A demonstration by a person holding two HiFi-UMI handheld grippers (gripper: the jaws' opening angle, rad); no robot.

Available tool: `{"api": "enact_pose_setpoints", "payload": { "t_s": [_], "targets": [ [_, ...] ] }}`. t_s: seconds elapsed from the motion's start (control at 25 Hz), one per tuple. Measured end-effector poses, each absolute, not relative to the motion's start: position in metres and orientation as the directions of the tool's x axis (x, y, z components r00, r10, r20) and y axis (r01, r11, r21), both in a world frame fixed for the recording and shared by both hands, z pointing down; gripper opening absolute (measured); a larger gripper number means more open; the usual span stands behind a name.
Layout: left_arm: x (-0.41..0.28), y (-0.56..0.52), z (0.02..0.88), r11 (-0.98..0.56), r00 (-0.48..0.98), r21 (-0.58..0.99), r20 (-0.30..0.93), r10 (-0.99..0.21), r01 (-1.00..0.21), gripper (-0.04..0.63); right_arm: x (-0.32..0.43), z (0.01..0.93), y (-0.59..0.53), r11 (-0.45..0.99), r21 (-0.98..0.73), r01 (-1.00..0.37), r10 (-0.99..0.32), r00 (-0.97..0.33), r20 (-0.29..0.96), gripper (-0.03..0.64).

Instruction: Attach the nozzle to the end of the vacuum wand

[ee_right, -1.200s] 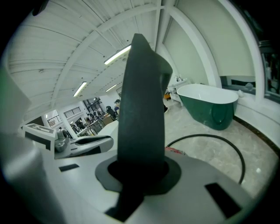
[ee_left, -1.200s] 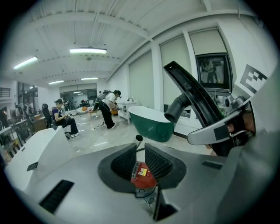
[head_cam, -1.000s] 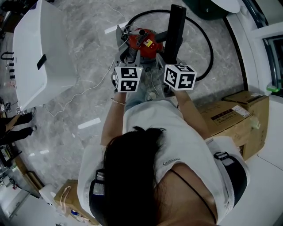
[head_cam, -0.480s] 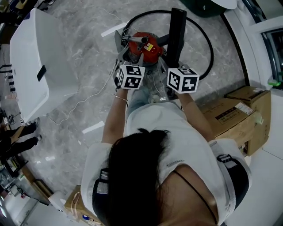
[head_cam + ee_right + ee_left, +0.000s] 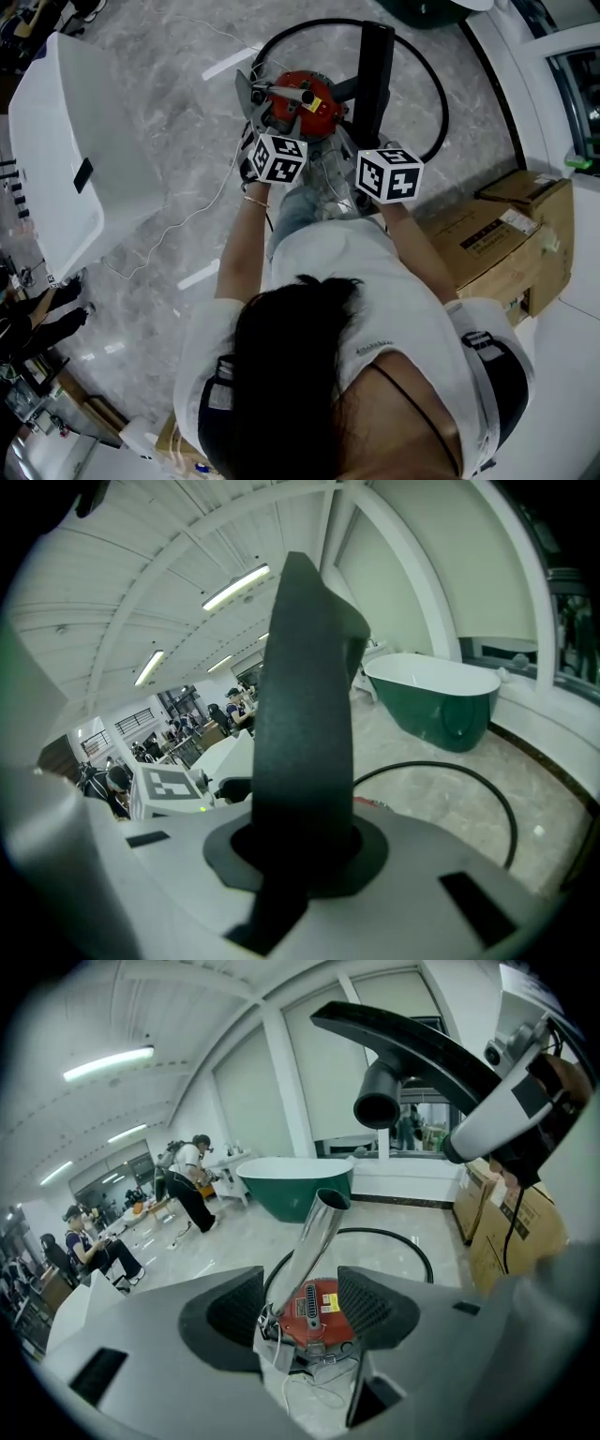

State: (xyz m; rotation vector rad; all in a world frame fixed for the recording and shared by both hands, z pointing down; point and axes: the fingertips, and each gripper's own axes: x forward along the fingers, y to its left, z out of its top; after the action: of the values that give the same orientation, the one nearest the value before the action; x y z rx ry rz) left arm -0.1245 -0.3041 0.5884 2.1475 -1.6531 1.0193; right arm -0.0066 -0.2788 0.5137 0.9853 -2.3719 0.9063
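the nozzle (image 5: pixel 305 714) is a long, flat, matt black piece. its lower end is pinched between the jaws of the right hand-held gripper (image 5: pixel 300 850). in the right gripper view it stands up the middle of the frame, leaning slightly right. in the head view it sits upper centre, and its long axis runs nearly straight up the frame from the gripper, just right of the red vacuum body (image 5: pixel 305 103). in the left gripper view it crosses the upper right, and its round open socket (image 5: pixel 378 1107) faces lower left.

the wand (image 5: pixel 314 1237) is a shiny metal tube rising from the red body, its open end tilted to the upper right. the left hand-held gripper (image 5: pixel 300 1312) has its jaws spread wide, having just been opening. the wand shows in the gap between them, with no pad touching it. a black hose (image 5: pixel 436 94) loops over the marble floor (image 5: pixel 169 169).
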Motion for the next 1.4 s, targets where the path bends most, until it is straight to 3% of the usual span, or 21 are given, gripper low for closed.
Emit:
{"api": "enact_pose_setpoints", "payload": {
  "t_s": [0.48,0.92,1.2,1.4],
  "targets": [
    [-0.129,-0.334,0.613,-0.508,0.25,-0.241,0.652,-0.716,-0.827,0.236,-0.027,0.526,-0.289,0.523,-0.408,-0.748,-0.456,-0.651,0.607,0.054],
    [-0.118,-0.352,0.635,-0.633,0.279,-0.32,0.696,-0.662,-0.705,0.236,-0.029,0.539,-0.297,0.479,-0.428,-0.767,-0.454,-0.633,0.626,0.054],
    [-0.111,-0.361,0.64,-0.709,0.284,-0.437,0.701,-0.654,-0.554,0.236,-0.028,0.544,-0.294,0.475,-0.428,-0.769,-0.442,-0.629,0.64,0.054],
    [-0.108,-0.36,0.644,-0.725,0.295,-0.413,0.716,-0.633,-0.551,0.236,-0.031,0.545,-0.293,0.478,-0.428,-0.767,-0.438,-0.631,0.64,0.054]
  ]
}}
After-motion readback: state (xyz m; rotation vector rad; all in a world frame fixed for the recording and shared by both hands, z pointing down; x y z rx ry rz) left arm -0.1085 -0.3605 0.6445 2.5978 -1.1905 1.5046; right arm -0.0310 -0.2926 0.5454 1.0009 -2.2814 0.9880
